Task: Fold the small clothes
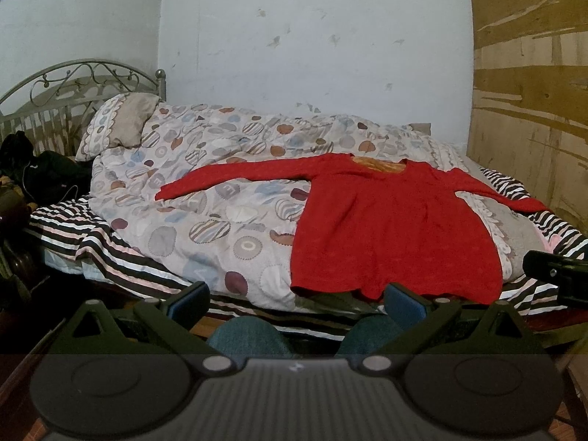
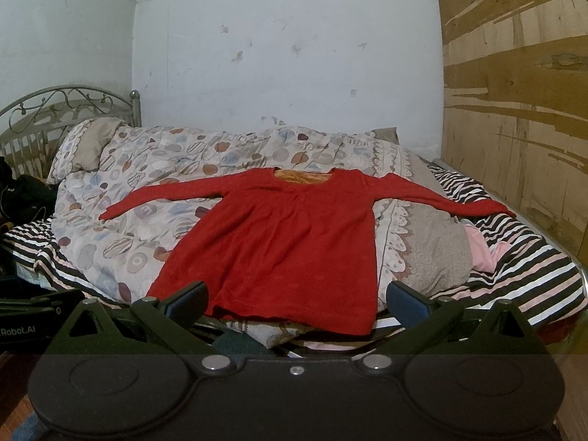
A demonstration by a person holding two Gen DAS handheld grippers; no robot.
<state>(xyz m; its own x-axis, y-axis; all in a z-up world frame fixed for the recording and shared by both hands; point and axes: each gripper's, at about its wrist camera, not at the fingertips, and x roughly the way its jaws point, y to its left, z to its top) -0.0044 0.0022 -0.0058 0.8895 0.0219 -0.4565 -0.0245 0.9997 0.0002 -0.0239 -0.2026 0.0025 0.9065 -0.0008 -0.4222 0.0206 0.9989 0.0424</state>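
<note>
A small red long-sleeved top [image 1: 393, 228] lies spread flat on the patterned quilt [image 1: 205, 198], both sleeves stretched out sideways, neckline toward the wall. It also shows in the right wrist view [image 2: 286, 242]. My left gripper [image 1: 297, 299] is open and empty, hanging just short of the top's bottom hem, toward its left corner. My right gripper [image 2: 296, 299] is open and empty, also just short of the hem, its fingers straddling the hem's width. The right gripper's body [image 1: 555, 275] shows at the right edge of the left wrist view.
The quilt [image 2: 147, 191] covers a bed with a striped sheet [image 2: 533, 268] and a metal headboard [image 1: 73, 88] at the left. A pillow [image 1: 117, 125] leans there. Dark clothes [image 1: 40, 172] lie at far left. A wooden panel [image 2: 514, 110] stands on the right. Pink cloth [image 2: 481, 250] sits beside the quilt.
</note>
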